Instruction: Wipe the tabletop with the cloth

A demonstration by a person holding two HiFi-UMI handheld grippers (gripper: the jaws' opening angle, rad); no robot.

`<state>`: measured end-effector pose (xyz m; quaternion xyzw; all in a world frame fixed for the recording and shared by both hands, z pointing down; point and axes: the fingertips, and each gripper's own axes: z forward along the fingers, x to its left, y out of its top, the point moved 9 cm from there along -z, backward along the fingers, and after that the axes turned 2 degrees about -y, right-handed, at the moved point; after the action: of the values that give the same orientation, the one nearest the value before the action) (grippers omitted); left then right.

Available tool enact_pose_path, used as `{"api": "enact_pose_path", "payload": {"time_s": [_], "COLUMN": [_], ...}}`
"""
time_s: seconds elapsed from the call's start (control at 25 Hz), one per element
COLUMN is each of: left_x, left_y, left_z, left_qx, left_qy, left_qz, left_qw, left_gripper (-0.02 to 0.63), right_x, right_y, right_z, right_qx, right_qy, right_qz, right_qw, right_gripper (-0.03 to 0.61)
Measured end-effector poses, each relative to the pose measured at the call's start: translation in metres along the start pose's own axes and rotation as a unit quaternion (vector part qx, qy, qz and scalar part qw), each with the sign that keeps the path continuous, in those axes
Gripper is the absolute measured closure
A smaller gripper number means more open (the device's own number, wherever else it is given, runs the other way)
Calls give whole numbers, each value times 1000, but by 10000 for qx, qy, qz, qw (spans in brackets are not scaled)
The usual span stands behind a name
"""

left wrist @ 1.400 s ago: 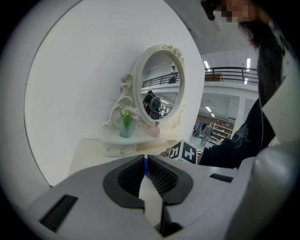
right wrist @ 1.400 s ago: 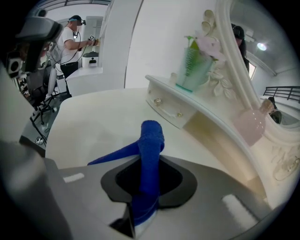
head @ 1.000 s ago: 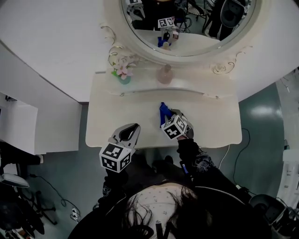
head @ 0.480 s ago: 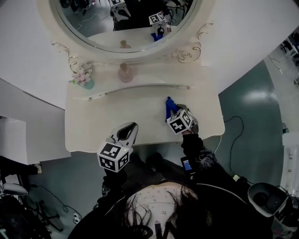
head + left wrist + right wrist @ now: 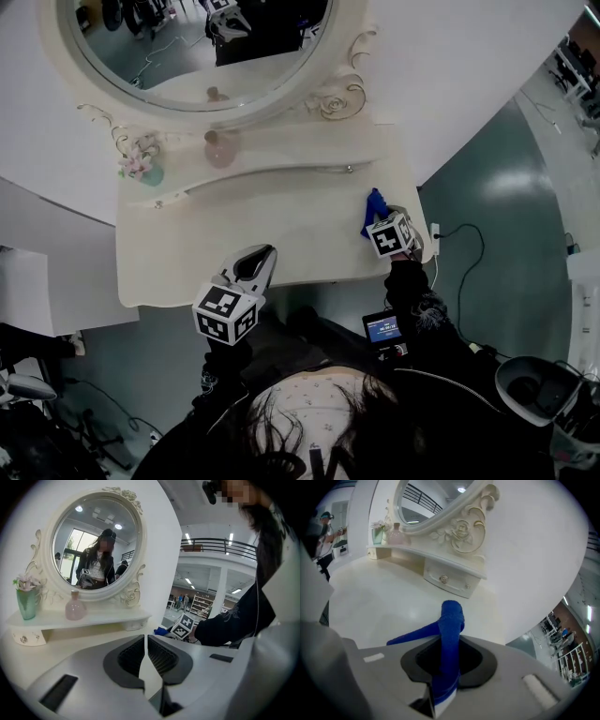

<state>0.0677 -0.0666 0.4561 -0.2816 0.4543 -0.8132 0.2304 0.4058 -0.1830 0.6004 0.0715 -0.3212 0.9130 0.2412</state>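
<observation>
A blue cloth (image 5: 450, 620) is pinched between the jaws of my right gripper (image 5: 449, 641), which is shut on it. In the head view the blue cloth (image 5: 374, 208) and the right gripper (image 5: 382, 225) are at the right end of the cream tabletop (image 5: 262, 225), near its edge. My left gripper (image 5: 255, 264) hangs over the tabletop's front edge, left of centre. Its jaws stand shut with nothing between them in the left gripper view (image 5: 146, 656), where the right gripper's marker cube (image 5: 183, 626) shows beyond.
A raised shelf (image 5: 281, 150) at the back carries a pink bottle (image 5: 220, 148) and a green vase with flowers (image 5: 141, 161). An oval mirror (image 5: 197, 47) stands behind. A small drawer knob (image 5: 443, 579) is near the cloth. A socket and cable (image 5: 439, 234) lie on the floor to the right.
My right gripper has carried the blue cloth rightwards across the tabletop, from near the middle to its right end. The left gripper has kept its place at the front edge.
</observation>
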Motion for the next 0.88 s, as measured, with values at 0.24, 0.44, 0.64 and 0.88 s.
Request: {"api": "enact_pose_path", "payload": {"time_s": [0.24,0.44,0.64,0.88], "left_x": [-14,-21,-23,-23], "left_y": [1,1,-1,-7], "left_z": [7,8,3,-9], "left_qx": [35,111,165,154], "left_qy": [-2,26,116,264], "left_qz": [89,141,146,89], "left_qw": [10000,9998,9997,9995], "left_gripper": [613,614,613,612], "right_x": [-44,-72,-76,-79], "right_y": [-34,-51,-51,-49], "right_z": [0,-7,-10,-8], "right_qx": [206,250,182,287], "right_qy": [-452,-628,-662,-720], "right_qz": [13,323,482,606], "right_qw": [9988,9972,9965,9951], "right_gripper": [503,503,505,503]}}
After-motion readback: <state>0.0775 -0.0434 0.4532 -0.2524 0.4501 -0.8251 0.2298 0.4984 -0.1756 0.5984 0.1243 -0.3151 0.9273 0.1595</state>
